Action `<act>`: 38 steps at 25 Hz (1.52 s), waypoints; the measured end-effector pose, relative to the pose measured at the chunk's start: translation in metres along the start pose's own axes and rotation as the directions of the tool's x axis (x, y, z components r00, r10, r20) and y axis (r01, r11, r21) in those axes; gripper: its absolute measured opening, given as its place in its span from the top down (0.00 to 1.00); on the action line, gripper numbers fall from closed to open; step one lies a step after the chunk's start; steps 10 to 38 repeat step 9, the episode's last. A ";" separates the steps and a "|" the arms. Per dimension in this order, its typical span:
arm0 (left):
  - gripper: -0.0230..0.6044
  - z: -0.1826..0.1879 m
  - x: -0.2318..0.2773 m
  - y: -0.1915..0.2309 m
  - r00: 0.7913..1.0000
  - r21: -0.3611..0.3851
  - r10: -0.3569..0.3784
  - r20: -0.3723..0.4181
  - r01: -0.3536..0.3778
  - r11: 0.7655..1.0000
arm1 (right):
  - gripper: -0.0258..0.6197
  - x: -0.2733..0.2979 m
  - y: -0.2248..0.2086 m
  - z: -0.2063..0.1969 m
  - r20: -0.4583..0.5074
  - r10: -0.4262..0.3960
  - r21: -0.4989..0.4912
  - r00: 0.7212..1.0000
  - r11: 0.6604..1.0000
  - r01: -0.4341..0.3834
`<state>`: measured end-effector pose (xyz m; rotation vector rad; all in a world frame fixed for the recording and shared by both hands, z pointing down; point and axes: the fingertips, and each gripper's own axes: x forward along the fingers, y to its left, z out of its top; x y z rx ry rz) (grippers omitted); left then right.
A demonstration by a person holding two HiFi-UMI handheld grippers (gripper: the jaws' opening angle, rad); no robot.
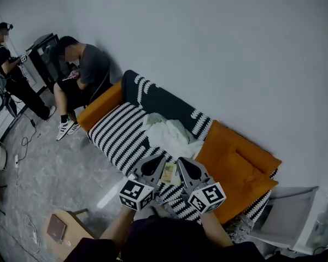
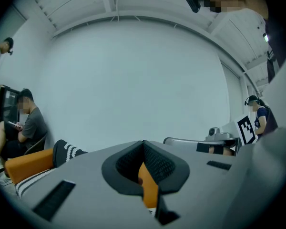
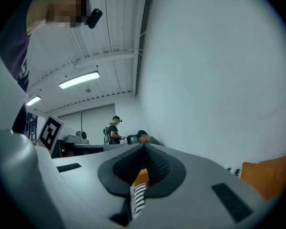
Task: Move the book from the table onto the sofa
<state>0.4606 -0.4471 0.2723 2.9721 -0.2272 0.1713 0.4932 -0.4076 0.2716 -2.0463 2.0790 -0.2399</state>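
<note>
In the head view a thin yellowish book (image 1: 168, 172) lies on the striped cover of the sofa (image 1: 117, 132), right between my two grippers. The left gripper (image 1: 157, 160) and the right gripper (image 1: 183, 162) hover side by side above the seat's front edge, pointing at the sofa back. The left gripper (image 2: 144, 143) in its own view has its jaws closed tip to tip with nothing between them. So does the right gripper (image 3: 144, 147) in its view. A small wooden table (image 1: 76, 222) stands at the lower left with a flat brown thing (image 1: 56, 227) on it.
A crumpled white cloth (image 1: 169, 132) lies on the sofa seat, beside an orange cushion (image 1: 235, 168). A person (image 1: 79, 75) sits past the sofa's far end and another person (image 1: 8, 72) stands further off. A white box (image 1: 290, 212) stands at the right. Cables (image 1: 22, 146) trail over the floor.
</note>
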 end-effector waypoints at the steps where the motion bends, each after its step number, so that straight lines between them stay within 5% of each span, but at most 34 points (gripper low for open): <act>1: 0.94 0.000 0.000 0.000 1.000 0.001 0.002 -0.001 -0.002 1.000 | 0.93 0.001 0.000 0.001 0.002 0.004 0.000 1.000 1.000 -0.004; 38: 0.94 -0.001 -0.001 0.004 1.000 0.000 0.021 -0.004 -0.021 1.000 | 0.93 0.006 0.004 0.003 -0.003 0.032 0.003 0.999 0.999 -0.032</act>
